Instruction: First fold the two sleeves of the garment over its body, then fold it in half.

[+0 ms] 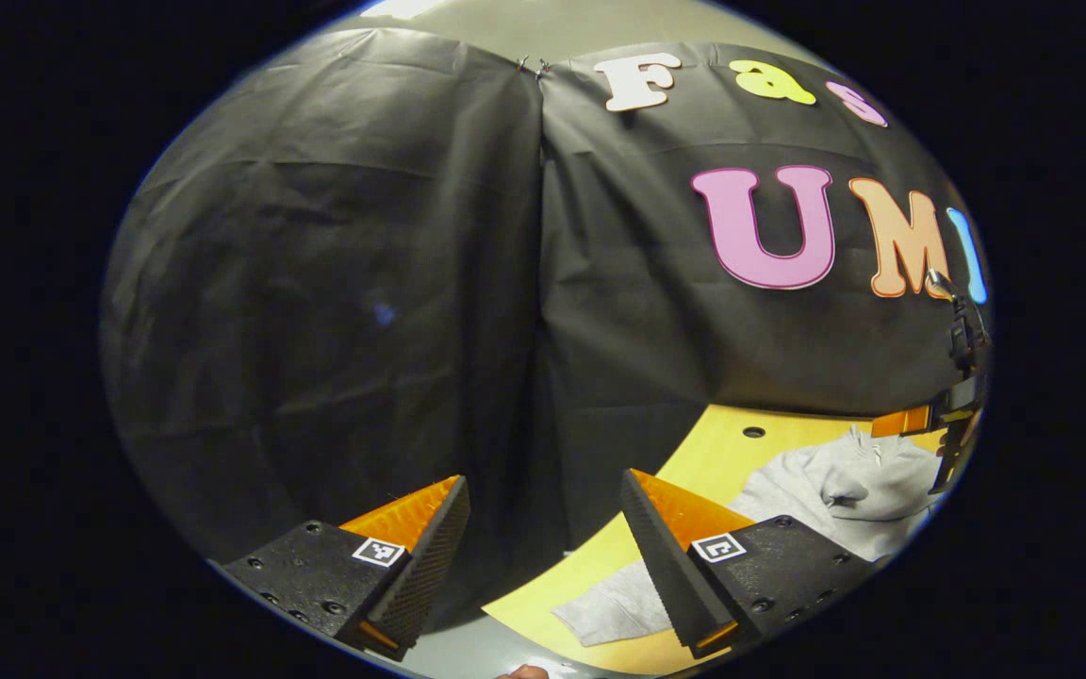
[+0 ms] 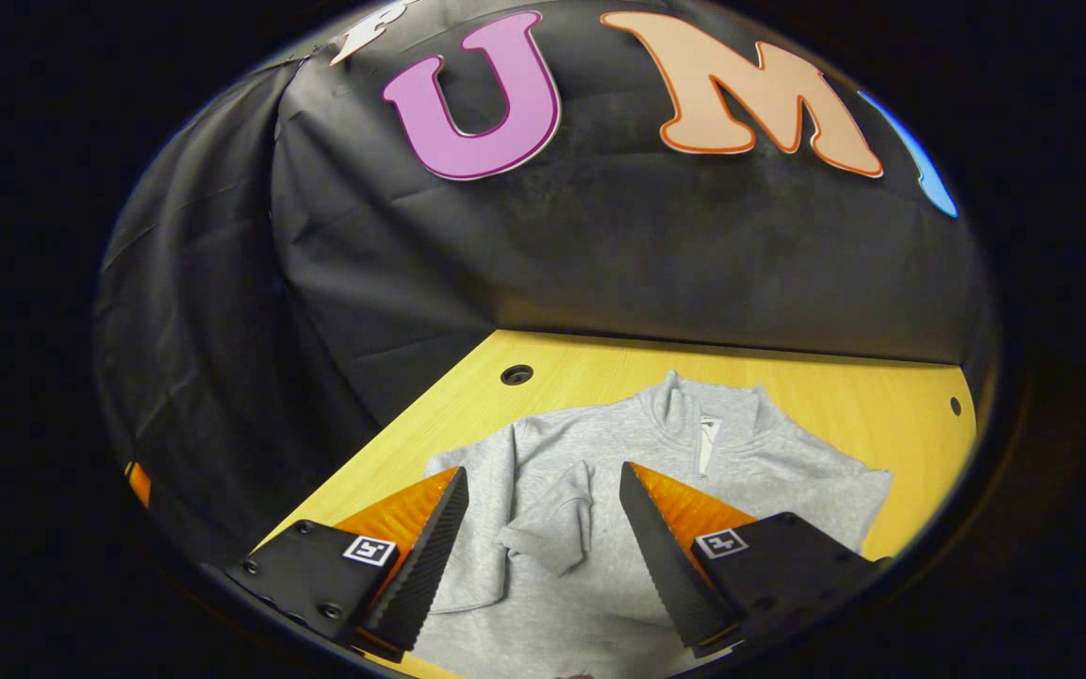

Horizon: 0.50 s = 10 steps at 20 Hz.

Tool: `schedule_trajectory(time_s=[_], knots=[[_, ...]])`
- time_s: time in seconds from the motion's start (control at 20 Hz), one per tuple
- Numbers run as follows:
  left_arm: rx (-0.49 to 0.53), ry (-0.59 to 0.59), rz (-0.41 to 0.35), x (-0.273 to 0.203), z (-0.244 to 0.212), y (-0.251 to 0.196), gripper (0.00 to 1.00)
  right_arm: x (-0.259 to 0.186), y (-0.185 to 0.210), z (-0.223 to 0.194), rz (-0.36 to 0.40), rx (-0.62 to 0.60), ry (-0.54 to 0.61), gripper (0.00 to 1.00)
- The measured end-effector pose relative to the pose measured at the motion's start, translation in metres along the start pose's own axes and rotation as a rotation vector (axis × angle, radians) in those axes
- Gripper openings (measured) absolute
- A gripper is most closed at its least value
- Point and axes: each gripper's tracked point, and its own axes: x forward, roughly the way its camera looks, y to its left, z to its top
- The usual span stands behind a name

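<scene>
A grey pullover [image 2: 600, 490] with a short zip collar lies flat on the yellow table [image 2: 845, 387], collar toward the back wall. One sleeve [image 2: 552, 528] is folded in over its chest, the cuff lying near the middle. My right gripper [image 2: 543, 471] hovers open above the pullover's body with nothing between its fingers. My left gripper [image 1: 543, 481] is open too, held off the table's left edge and facing the black wall. From there the pullover [image 1: 845, 490] lies to the lower right, with the right gripper [image 1: 953, 420] above its far side.
Black cloth walls close the table in at the back and on the left. The tabletop has small round holes [image 2: 517, 374] near its back corners. Bare wood runs between the collar and the back wall.
</scene>
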Motion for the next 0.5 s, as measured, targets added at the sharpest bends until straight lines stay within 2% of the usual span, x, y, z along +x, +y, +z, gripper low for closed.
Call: schedule_trajectory(time_s=[0.05, 0.15, 0.2, 0.25, 0.5], knots=[[-0.01, 0.03, -0.017, 0.004, -0.013, -0.005, 0.98, -0.007, -0.008, 0.002, -0.014, -0.008, -0.011, 0.99], [-0.02, 0.088, -0.043, 0.01, -0.037, -0.012, 0.94, -0.022, -0.025, 0.008, -0.044, -0.023, -0.033, 0.99], [-0.026, 0.111, -0.054, 0.012, -0.047, -0.015, 0.99, -0.029, -0.034, 0.013, -0.06, -0.025, -0.045, 0.99], [-0.032, 0.145, -0.064, 0.013, -0.058, -0.019, 0.94, -0.036, -0.042, 0.016, -0.075, -0.023, -0.054, 0.99], [-0.058, 0.295, -0.11, 0.015, -0.12, -0.033, 0.95, -0.061, -0.079, 0.015, -0.141, -0.015, -0.062, 0.97]])
